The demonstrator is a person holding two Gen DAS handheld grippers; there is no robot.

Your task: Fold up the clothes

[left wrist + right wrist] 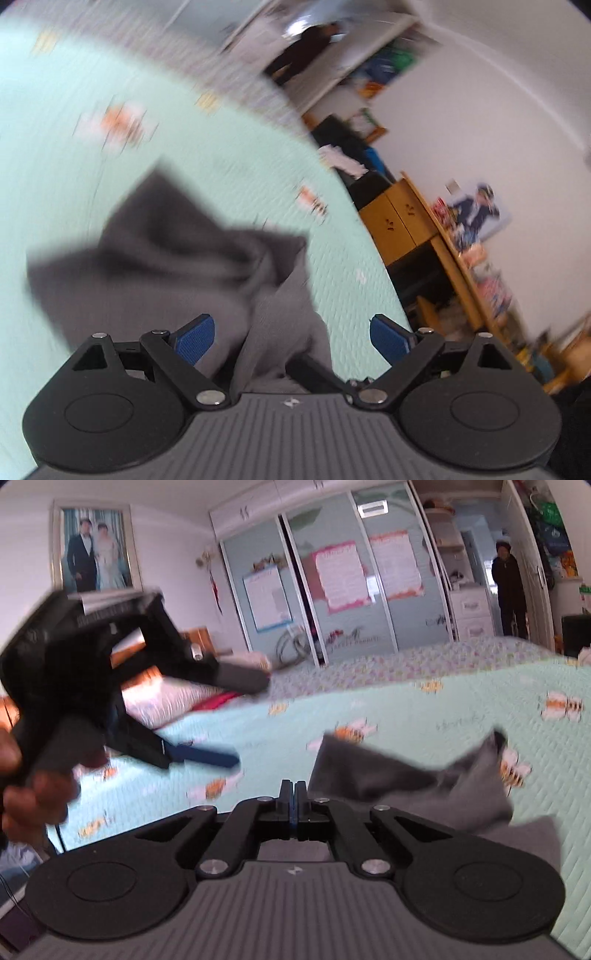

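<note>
A crumpled grey garment [147, 258] lies on the mint-green bee-print bed cover [74, 92]. My left gripper [291, 325] hangs open above it, its blue pads [195, 338] spread wide with only cloth showing beneath them. In the right wrist view the same garment [388, 771] lies to the right of my right gripper [294, 797], whose jaws are shut together with nothing visible between them. The left gripper [253, 722] shows there too, blurred, open, held by a hand [33, 797] at the left above the cover [443, 701].
A sliding-door wardrobe [332, 583] stands beyond the bed, and a person [511, 587] stands in the doorway. Pink bedding [166, 701] lies at the bed's head under a framed photo [94, 546]. A wooden cabinet [399, 221] lines the bed's side.
</note>
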